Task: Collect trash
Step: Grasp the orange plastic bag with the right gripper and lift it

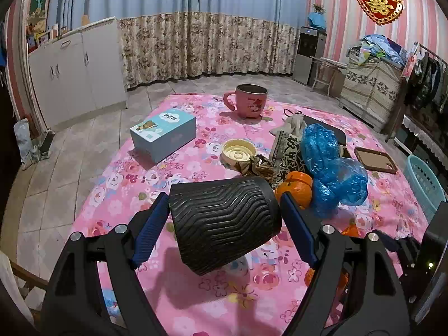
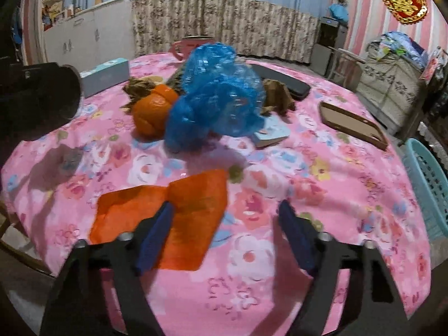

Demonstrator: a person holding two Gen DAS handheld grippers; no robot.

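L gripper [image 1: 224, 215] angled down over table, clamped on black ribbed cup [image 1: 224, 221], held tilted above pink floral cloth [image 1: 117, 193]. R gripper [image 2: 225, 224] pitched down, jaws apart, nothing gripped; L finger over orange paper scrap [image 2: 193, 210] on cloth.

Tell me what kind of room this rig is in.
Most likely a lived-in room at home. A table under a pink floral cloth carries everyday clutter such as a pink mug; long curtains cover the far wall, and clothes hang on a rack by the striped wallpaper.
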